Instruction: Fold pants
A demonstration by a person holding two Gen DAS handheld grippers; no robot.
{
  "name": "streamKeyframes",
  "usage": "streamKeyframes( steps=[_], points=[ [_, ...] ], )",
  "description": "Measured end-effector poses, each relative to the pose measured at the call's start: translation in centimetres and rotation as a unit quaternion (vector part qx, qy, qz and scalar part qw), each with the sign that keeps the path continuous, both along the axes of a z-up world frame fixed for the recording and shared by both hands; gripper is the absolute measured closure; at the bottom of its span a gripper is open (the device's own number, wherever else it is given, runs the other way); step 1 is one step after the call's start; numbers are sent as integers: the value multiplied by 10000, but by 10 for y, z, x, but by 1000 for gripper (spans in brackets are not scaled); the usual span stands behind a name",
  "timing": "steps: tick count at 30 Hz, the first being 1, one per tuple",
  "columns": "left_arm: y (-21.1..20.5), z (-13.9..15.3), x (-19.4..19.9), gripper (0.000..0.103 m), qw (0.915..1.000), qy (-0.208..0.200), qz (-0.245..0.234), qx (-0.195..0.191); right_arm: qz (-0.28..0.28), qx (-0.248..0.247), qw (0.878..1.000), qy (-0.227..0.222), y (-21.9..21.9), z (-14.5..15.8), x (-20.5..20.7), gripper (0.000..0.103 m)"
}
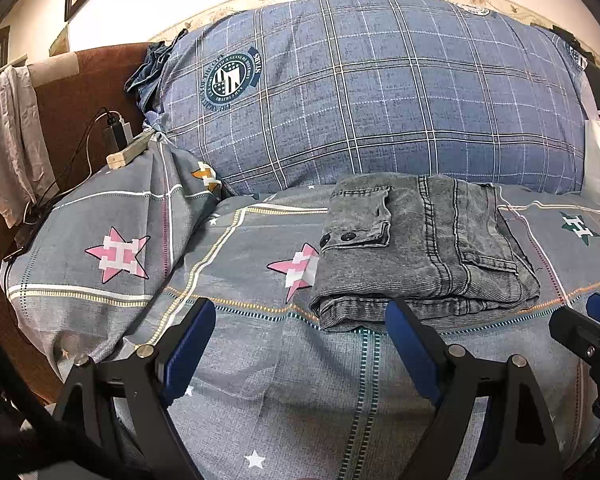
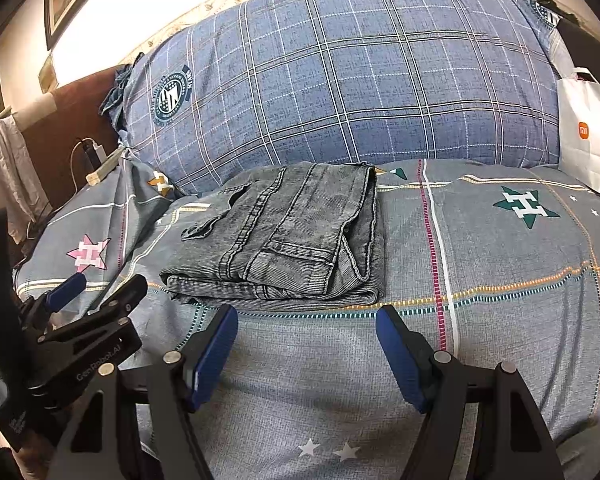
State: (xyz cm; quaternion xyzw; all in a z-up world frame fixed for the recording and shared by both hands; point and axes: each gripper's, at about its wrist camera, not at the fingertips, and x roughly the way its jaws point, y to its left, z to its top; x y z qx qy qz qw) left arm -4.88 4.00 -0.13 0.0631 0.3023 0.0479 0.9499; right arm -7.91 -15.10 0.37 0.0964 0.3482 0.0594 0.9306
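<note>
Grey washed denim pants [image 1: 424, 248] lie folded into a compact stack on the bed, in front of the big pillow; they also show in the right wrist view [image 2: 288, 240]. My left gripper [image 1: 300, 312] is open and empty, just short of the stack's near edge, its right finger close to the fold. My right gripper [image 2: 306, 320] is open and empty, just in front of the stack. The right gripper's tip shows at the right edge of the left wrist view [image 1: 584, 328]; the left gripper shows at the left of the right wrist view [image 2: 96, 288].
The bed has a grey star-print sheet [image 1: 260, 380]. A large blue plaid pillow [image 1: 360, 92] stands behind the pants. A white paper bag [image 2: 588, 132] stands at the right. A power strip with chargers and cables [image 1: 124, 148] lies at the left by the brown headboard [image 1: 80, 92].
</note>
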Motion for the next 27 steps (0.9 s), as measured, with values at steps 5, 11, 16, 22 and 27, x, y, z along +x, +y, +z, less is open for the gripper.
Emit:
streamKeyframes(
  steps=[5,11,16,22,27],
  points=[
    [-1,-2,2,16,10000,60,-32,16,-8,2,10000,-2,0,0,0,28],
    [2,-6,6,16,9997,228,-53,-70,-13,25,10000,4,0,0,0,28],
    [2,-8,7,16,9993,328,-117,-112,-12,30,10000,36,-2,-1,1,28],
    [1,-9,6,16,9991,349,-178,-153,-4,25,10000,54,-2,-3,3,28],
    [1,-9,6,16,9992,336,-157,-114,-17,20,10000,71,-2,-5,3,28]
  ],
)
